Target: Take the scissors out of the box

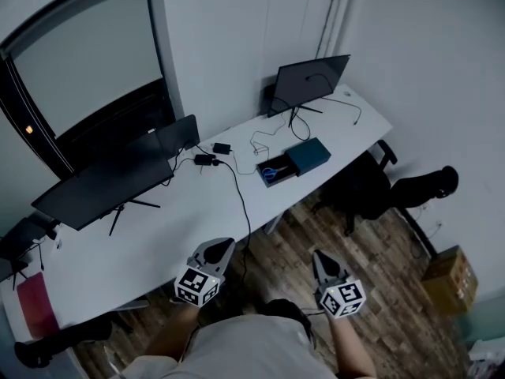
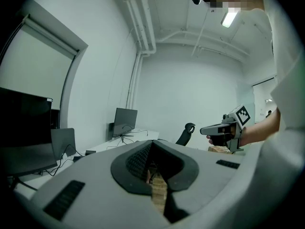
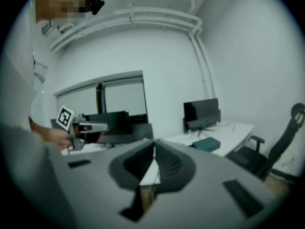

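Note:
The open box (image 1: 272, 172) lies on the long white desk (image 1: 158, 235), right of its middle, and the blue-handled scissors (image 1: 274, 173) lie inside it. Its teal lid (image 1: 309, 155) rests against the box's right side and also shows in the right gripper view (image 3: 206, 144). My left gripper (image 1: 220, 250) hangs at the desk's near edge, well short of the box, its jaws shut and empty (image 2: 152, 142). Off to its right, my right gripper (image 1: 321, 260) is over the wooden floor, jaws together with nothing between them (image 3: 154, 146).
Three dark monitors (image 1: 309, 79) stand on the desk, with cables and power bricks (image 1: 207, 159) between them. A black office chair (image 1: 371, 184) stands by the desk's right end. A cardboard box (image 1: 450, 279) sits on the floor at the right.

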Action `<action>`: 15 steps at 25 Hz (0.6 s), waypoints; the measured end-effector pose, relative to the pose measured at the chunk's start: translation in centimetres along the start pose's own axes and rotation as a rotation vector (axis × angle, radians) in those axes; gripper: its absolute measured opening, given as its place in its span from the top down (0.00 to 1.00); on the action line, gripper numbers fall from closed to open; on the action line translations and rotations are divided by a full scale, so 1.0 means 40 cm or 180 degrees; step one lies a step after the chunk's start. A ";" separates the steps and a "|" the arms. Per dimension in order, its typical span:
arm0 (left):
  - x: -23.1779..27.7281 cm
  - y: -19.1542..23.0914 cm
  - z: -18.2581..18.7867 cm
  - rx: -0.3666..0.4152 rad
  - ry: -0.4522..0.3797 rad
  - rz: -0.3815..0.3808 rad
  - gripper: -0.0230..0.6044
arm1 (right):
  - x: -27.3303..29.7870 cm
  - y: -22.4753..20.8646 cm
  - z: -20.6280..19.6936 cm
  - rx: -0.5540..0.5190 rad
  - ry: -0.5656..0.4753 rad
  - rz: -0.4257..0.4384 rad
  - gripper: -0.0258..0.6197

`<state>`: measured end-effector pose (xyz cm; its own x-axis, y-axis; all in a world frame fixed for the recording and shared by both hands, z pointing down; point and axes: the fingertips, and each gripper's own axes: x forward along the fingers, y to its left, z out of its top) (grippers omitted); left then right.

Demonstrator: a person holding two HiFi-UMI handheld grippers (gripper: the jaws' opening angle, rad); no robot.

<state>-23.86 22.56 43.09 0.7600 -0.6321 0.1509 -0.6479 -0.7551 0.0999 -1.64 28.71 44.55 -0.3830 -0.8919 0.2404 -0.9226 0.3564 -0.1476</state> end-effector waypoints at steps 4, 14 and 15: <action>0.012 0.030 -0.005 0.0007 0.0010 0.0007 0.91 | 0.033 -0.005 -0.001 0.0006 0.0048 -0.0018 0.91; 0.133 0.074 -0.001 0.0008 0.0024 0.0037 0.91 | 0.166 -0.117 0.018 0.0012 0.0151 0.0161 0.91; 0.152 0.075 0.000 0.0005 0.0027 0.0041 0.91 | 0.182 -0.133 0.020 0.0021 0.0168 0.0191 0.91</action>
<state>-21.18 16.47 44.29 0.7512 -0.6403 0.1607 -0.6575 -0.7473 0.0963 0.54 20.09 46.30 -0.4397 -0.8530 0.2810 -0.8976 0.4068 -0.1696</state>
